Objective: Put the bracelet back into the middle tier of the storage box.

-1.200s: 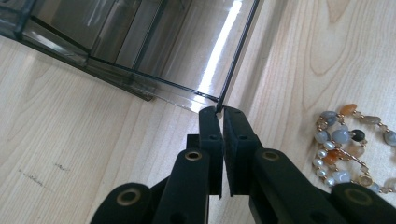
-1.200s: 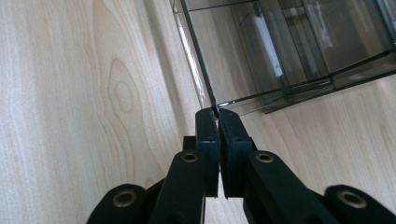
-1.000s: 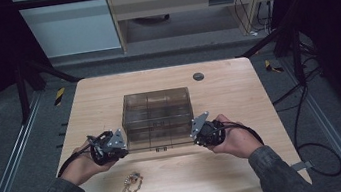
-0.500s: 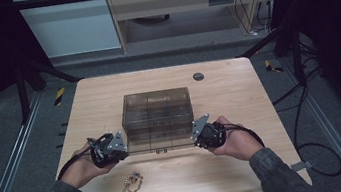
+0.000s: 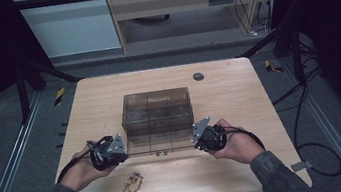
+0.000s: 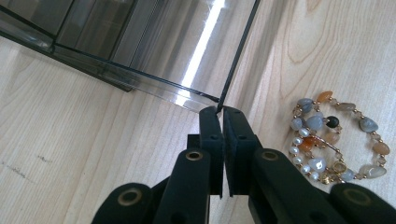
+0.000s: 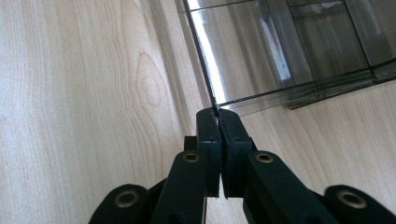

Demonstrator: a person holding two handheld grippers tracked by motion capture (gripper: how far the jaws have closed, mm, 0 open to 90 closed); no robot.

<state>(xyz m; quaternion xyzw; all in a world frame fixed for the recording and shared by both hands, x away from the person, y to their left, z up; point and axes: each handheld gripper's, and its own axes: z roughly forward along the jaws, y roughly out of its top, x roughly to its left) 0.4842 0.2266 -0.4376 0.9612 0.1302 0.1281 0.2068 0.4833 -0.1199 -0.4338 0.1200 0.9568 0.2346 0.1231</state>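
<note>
A smoky see-through plastic box with inner compartments stands mid-table. Its clear lid is swung out toward me, nearly flat over the wood. My left gripper is shut on the lid's front left corner; in the left gripper view my left gripper pinches the thin lid edge. My right gripper is shut on the front right corner, and the right gripper view shows my right gripper clamped on the lid. A beaded bracelet lies on the table close to the left gripper.
The wooden table has a round cable grommet at the back right. Metal rails run along both sides of it, and cables lie on the floor to the right. A cabinet stands behind the table.
</note>
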